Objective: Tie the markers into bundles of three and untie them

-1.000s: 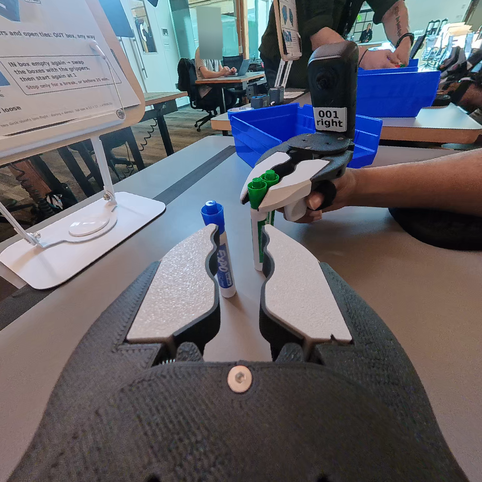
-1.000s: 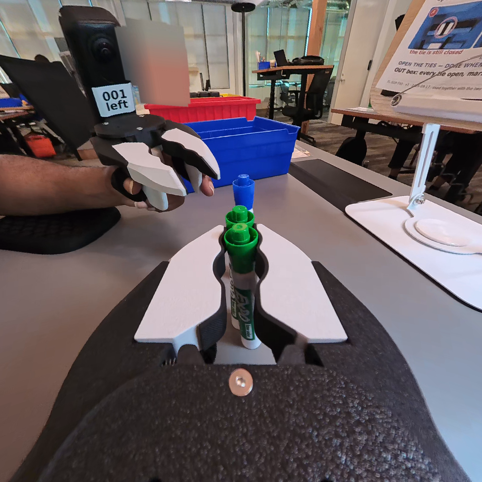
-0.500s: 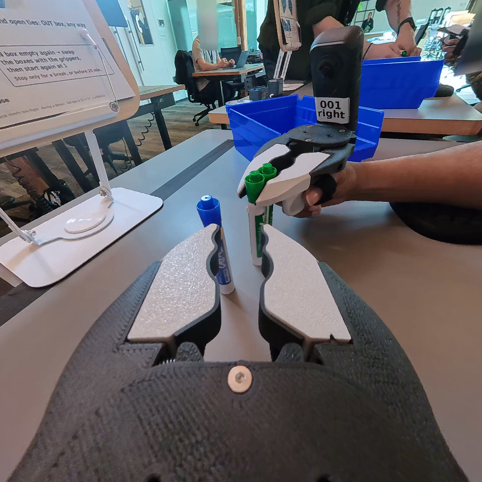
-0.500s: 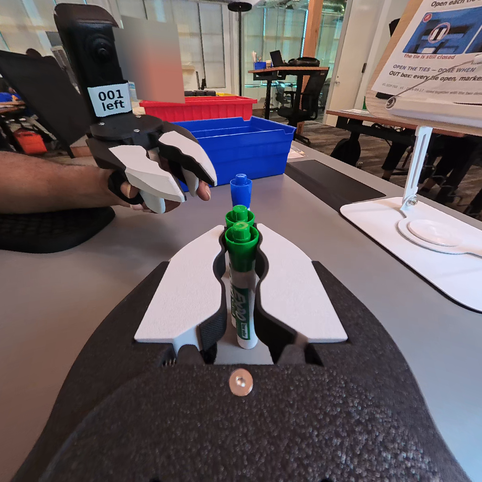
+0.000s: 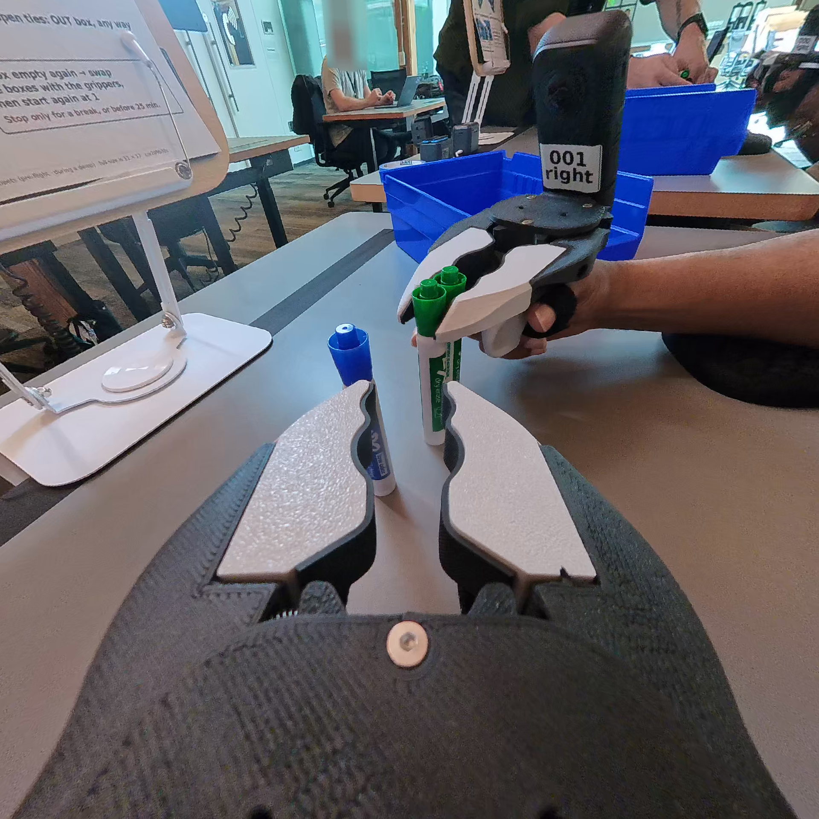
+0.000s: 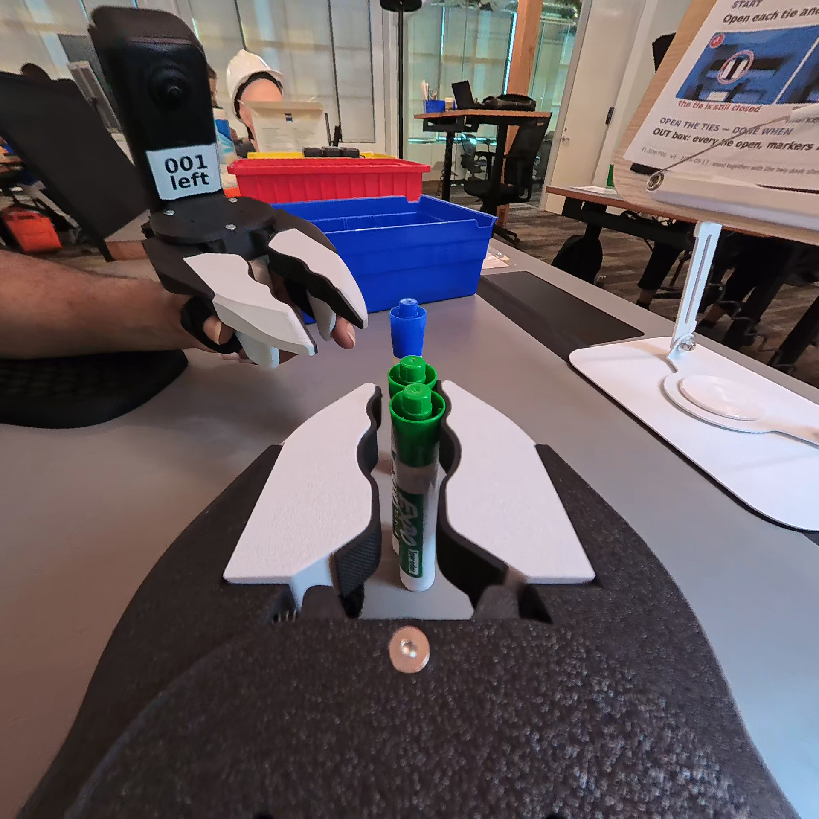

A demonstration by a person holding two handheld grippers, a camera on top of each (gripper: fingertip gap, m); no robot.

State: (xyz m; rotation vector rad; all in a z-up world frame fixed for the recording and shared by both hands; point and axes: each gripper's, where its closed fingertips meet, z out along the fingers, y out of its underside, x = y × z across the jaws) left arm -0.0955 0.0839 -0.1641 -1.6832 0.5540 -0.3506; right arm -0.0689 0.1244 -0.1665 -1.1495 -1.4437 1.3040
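My right gripper (image 6: 410,388) is shut on two green-capped markers (image 6: 414,443), which stand upright side by side with their ends on the grey table (image 6: 133,465). It also shows in the left wrist view (image 5: 421,323), holding the green pair (image 5: 436,310). A blue-capped marker (image 5: 350,359) stands upright and free on the table, just by the left fingertip of my left gripper (image 5: 407,390). The left gripper is open and empty. In the right wrist view the blue marker (image 6: 407,328) stands right behind the green pair, with the left gripper (image 6: 337,337) to its left.
A blue bin (image 5: 443,199) stands at the back of the table, and a red bin (image 6: 328,177) beyond it. A white sign stand with a flat base (image 5: 111,399) is on the left side. Black arm pads (image 5: 753,372) (image 6: 66,385) lie under the forearms. People work at desks behind. Spacing between my two grippers at the tips: around 6 cm. Both grippers' tips are roughly 30 cm from the flat base (image 5: 111,399).
Almost nothing: both grippers have shifted slightly. The right gripper still holds the green pair, the left stays open, and the blue marker still stands.
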